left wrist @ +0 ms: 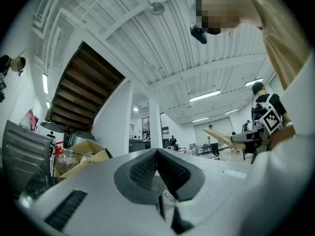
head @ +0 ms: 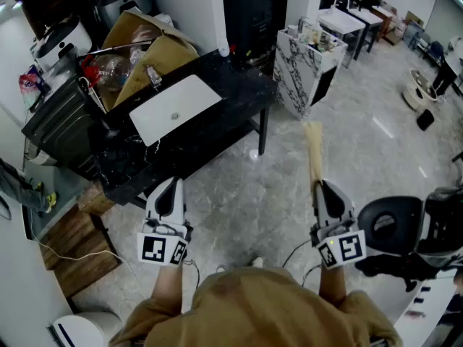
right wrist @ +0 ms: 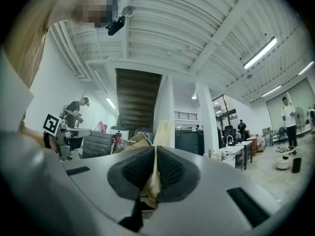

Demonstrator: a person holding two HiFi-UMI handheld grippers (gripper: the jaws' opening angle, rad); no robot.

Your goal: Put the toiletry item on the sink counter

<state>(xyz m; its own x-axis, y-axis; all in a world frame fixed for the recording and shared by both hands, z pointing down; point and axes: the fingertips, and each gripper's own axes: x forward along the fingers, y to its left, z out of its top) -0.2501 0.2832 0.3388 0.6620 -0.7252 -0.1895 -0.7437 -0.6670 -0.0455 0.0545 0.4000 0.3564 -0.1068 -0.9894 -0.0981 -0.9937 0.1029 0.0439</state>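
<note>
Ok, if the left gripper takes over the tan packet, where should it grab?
Probably the free stretch of the packet beyond the right gripper, which clamps only its near end. It is a long thin strip sticking forward, pinched side to side, so bring the left gripper down from above, a finger on each side.

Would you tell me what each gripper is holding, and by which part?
The right gripper pinches a long, flat tan packet by its near end; the left gripper holds nothing.
</note>
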